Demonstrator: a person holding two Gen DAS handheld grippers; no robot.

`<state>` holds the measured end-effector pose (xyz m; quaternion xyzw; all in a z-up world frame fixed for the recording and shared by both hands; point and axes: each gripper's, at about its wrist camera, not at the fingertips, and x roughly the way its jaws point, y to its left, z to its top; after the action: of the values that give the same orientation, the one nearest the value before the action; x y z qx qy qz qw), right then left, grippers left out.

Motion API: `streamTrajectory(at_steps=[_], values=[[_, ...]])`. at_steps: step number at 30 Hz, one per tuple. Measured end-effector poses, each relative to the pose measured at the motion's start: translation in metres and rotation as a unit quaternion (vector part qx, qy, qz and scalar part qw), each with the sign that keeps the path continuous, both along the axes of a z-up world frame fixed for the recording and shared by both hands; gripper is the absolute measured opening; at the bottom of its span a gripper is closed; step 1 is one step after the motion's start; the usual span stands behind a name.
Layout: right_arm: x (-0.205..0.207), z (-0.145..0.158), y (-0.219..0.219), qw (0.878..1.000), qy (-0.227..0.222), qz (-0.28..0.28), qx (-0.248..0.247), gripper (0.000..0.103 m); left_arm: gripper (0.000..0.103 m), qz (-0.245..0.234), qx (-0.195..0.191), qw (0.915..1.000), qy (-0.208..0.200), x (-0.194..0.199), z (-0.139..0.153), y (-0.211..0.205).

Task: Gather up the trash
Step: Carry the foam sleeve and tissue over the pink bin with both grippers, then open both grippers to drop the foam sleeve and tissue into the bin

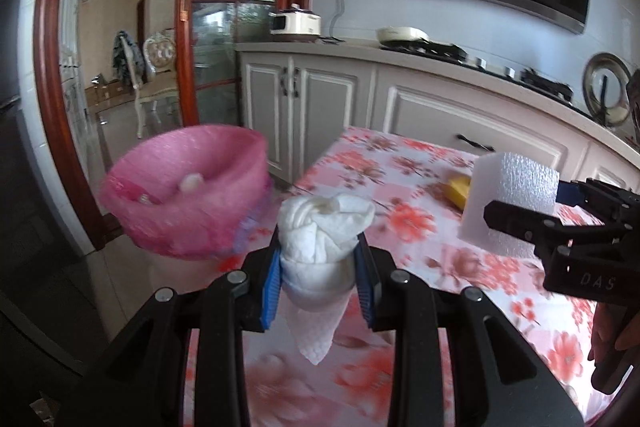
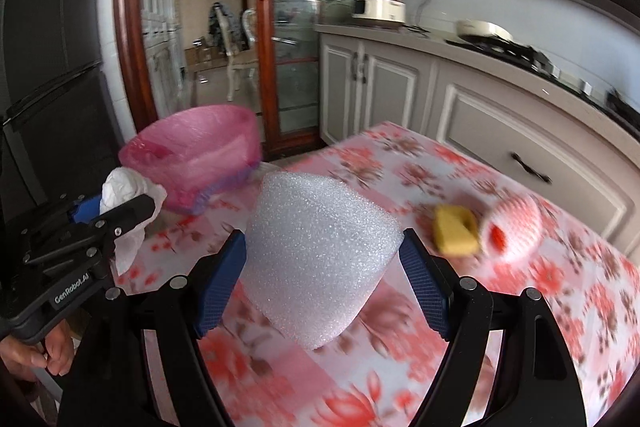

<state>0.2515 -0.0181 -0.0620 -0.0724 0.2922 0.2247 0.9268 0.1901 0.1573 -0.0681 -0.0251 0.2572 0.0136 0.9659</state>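
Note:
My left gripper (image 1: 319, 251) is shut on a crumpled white paper towel (image 1: 322, 231), held above the floral table's left end; both also show in the right wrist view, gripper (image 2: 132, 211) and towel (image 2: 124, 189). A pink trash bin (image 1: 188, 187) stands just beyond, left of the table; it shows in the right wrist view too (image 2: 192, 151). My right gripper (image 2: 322, 255) is shut on a white foam block (image 2: 320, 255), held above the table; the block shows in the left wrist view (image 1: 510, 199).
A yellow sponge (image 2: 456, 233) and a red fruit in white foam net (image 2: 512, 229) lie on the floral tablecloth (image 2: 400, 367). Grey kitchen cabinets (image 1: 400, 111) with stove run behind. A glass door with red wood frame (image 1: 188, 27) is beyond the bin.

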Motion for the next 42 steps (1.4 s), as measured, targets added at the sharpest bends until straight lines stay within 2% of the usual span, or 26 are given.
streamTrajectory(at_steps=[8, 13, 23, 29, 32, 33, 34, 37, 42], values=[[0.040, 0.024, 0.066, 0.997, -0.024, 0.069, 0.008, 0.075, 0.031, 0.057, 0.011, 0.9980, -0.027, 0.026, 0.030, 0.057], [0.071, 0.029, 0.099, 0.993, -0.024, 0.111, 0.025, 0.076, 0.032, 0.095, 0.014, 0.9949, -0.029, 0.050, 0.038, 0.099], [0.141, 0.031, 0.171, 0.979, -0.009, 0.197, 0.050, 0.076, 0.034, 0.134, -0.011, 0.9909, 0.003, 0.118, 0.029, 0.171], [0.179, 0.010, 0.203, 0.971, 0.020, 0.232, 0.055, 0.077, 0.034, 0.145, -0.029, 0.9888, 0.021, 0.151, 0.013, 0.202], [0.191, 0.001, 0.216, 0.964, 0.032, 0.256, 0.060, 0.081, 0.046, 0.142, -0.031, 0.9890, 0.026, 0.160, 0.005, 0.212], [0.196, -0.002, 0.220, 0.962, 0.035, 0.264, 0.059, 0.083, 0.059, 0.143, -0.032, 0.9889, 0.027, 0.162, 0.003, 0.215], [0.199, -0.003, 0.222, 0.961, 0.037, 0.266, 0.060, 0.083, 0.067, 0.145, -0.033, 0.9885, 0.025, 0.163, 0.001, 0.218], [0.202, -0.004, 0.215, 0.960, 0.040, 0.266, 0.076, 0.085, 0.068, 0.164, -0.037, 0.9856, 0.022, 0.161, -0.003, 0.228], [0.197, 0.001, 0.194, 0.965, 0.036, 0.246, 0.088, 0.086, 0.070, 0.174, -0.040, 0.9837, 0.023, 0.151, -0.003, 0.232]])
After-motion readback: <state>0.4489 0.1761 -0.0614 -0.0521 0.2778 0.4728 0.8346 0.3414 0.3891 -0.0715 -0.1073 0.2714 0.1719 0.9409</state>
